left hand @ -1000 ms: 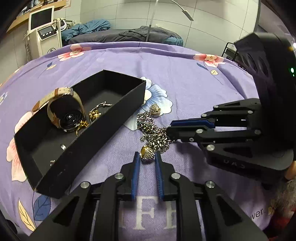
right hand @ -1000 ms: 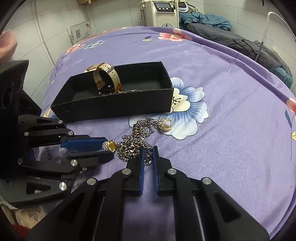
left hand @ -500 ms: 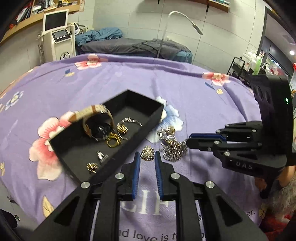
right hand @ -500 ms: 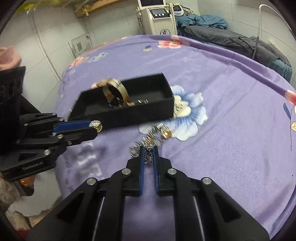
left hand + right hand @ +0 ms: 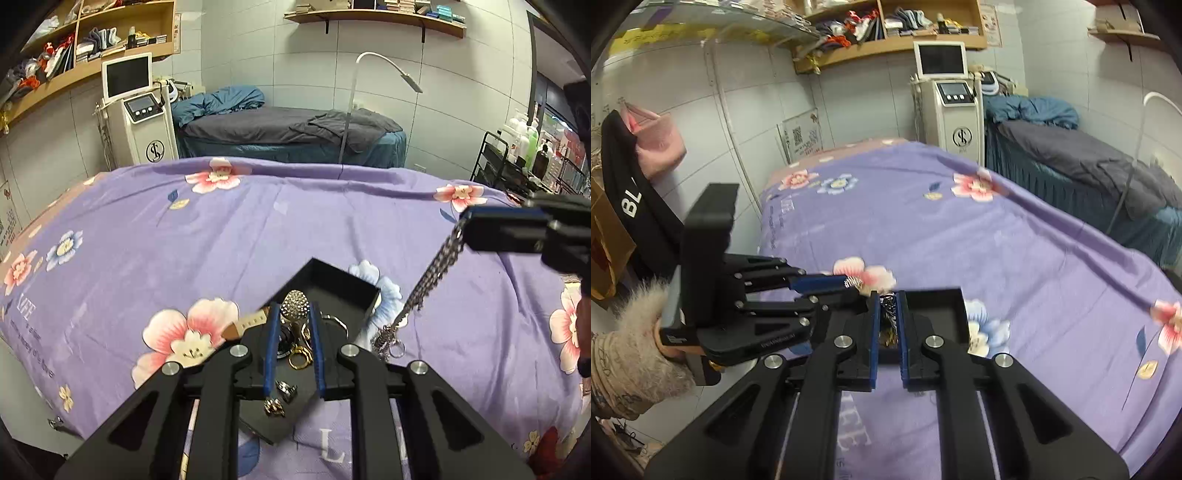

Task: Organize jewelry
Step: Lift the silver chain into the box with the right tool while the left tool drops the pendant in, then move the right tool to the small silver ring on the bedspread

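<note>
My left gripper (image 5: 294,310) is shut on a rhinestone pendant (image 5: 295,303) and holds it high above the black jewelry box (image 5: 343,291) on the purple floral cloth. My right gripper (image 5: 887,300) is shut on a silver chain necklace (image 5: 430,280), which hangs from it down to the cloth beside the box, its lower end (image 5: 386,338) bunched there. The box holds a tan-strap watch (image 5: 247,324), gold earrings (image 5: 301,360) and small rings (image 5: 286,387). In the right wrist view the left gripper (image 5: 849,282) sits at left with the pendant at its tip.
The purple floral cloth (image 5: 184,240) covers a wide table. Behind it stand a white machine with a screen (image 5: 138,110), a massage bed with dark bedding (image 5: 288,133), a lamp (image 5: 384,74) and a trolley of bottles (image 5: 524,155).
Both grippers have risen well above the table. The pendant went up with the left gripper, and the chain now hangs stretched from the right gripper instead of lying heaped on the cloth.
</note>
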A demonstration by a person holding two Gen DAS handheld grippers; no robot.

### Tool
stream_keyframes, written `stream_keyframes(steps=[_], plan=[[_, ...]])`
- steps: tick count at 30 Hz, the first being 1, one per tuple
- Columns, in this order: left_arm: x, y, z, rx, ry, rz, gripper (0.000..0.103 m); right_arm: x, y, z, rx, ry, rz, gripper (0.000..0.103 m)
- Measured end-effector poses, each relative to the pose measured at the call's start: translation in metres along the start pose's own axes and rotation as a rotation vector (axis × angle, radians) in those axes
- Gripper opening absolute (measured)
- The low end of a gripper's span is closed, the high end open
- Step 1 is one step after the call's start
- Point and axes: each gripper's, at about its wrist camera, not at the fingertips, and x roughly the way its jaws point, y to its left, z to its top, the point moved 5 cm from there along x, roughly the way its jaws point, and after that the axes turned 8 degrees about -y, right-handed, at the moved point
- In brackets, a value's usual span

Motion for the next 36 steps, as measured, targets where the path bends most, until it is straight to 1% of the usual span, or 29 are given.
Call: stream_keyframes(steps=[4,9,11,14,19,22,28,29,30,31,32,33,34,35,36], plan=[[-0.005,0.005,0.014,0.006,-0.012,0.006,0.016,-0.015,0.006,0.039,-0.033,-0.061,0.011,0.009],[-0.008,0.008,0.022,0.009,-0.014,-0.004,0.016,-0.027,0.010,0.085,-0.069,-0.130,0.001,0.009],[-0.008,0.008,0.022,0.008,-0.012,-0.005,0.016,-0.029,0.010,0.099,-0.083,-0.152,-0.005,0.009],[-0.002,0.009,0.017,0.017,0.011,-0.004,0.016,-0.022,0.009,0.105,-0.087,-0.143,-0.006,0.009],[0.017,0.012,-0.004,0.002,0.074,0.003,0.016,0.008,-0.004,0.088,-0.078,-0.083,-0.055,0.009],[0.030,0.019,-0.020,-0.012,0.122,0.019,0.016,0.028,-0.023,0.064,-0.032,-0.030,-0.087,0.009],[0.046,0.026,-0.046,-0.020,0.189,0.045,0.017,0.063,-0.043,0.011,0.043,0.079,-0.103,0.009],[0.048,0.026,-0.049,-0.016,0.200,0.050,0.025,0.070,-0.047,0.000,0.067,0.097,-0.103,0.009],[0.049,0.025,-0.051,-0.016,0.202,0.056,0.041,0.075,-0.051,-0.008,0.094,0.104,-0.105,0.010],[0.050,0.026,-0.053,-0.018,0.199,0.068,0.052,0.078,-0.053,-0.016,0.113,0.110,-0.104,0.010],[0.050,0.027,-0.053,-0.020,0.192,0.078,0.068,0.084,-0.058,-0.025,0.143,0.123,-0.107,0.014],[0.050,0.027,-0.053,-0.022,0.184,0.083,0.071,0.088,-0.063,-0.034,0.172,0.138,-0.117,0.019],[0.050,0.027,-0.055,-0.026,0.185,0.080,0.071,0.091,-0.067,-0.042,0.196,0.150,-0.127,0.040],[0.051,0.027,-0.056,-0.028,0.190,0.079,0.072,0.092,-0.069,-0.048,0.214,0.154,-0.135,0.062],[0.051,0.026,-0.057,-0.026,0.192,0.084,0.076,0.090,-0.072,-0.054,0.231,0.142,-0.145,0.068]])
